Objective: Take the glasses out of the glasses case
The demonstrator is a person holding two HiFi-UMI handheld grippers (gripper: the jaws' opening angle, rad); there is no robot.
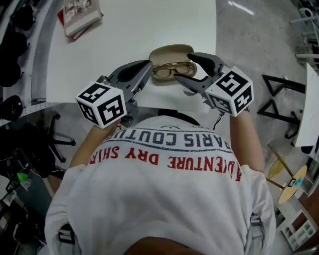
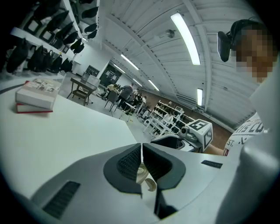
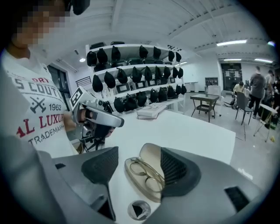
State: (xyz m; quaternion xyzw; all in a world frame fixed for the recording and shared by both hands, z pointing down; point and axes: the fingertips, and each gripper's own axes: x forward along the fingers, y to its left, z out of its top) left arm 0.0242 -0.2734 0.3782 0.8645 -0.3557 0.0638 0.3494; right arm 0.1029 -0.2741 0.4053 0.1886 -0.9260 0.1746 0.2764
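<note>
On the white table [image 1: 124, 40], the left gripper [image 1: 148, 65], jaws closed, apparently steadies the open beige oval case [image 1: 172, 50] so the wide-spread right gripper [image 1: 185, 67] can pinch the thin gold-rimmed glasses [image 1: 169, 71].

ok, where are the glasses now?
Head view centre: the glasses lie inside the open glasses case on the white table, between the left claw and the open right claw.

One open tan oval glasses case [image 1: 172, 52], one pair of thin gold wire glasses [image 1: 171, 70], one white red-backed book [image 1: 79, 15], one white surface [image 1: 124, 42].
</note>
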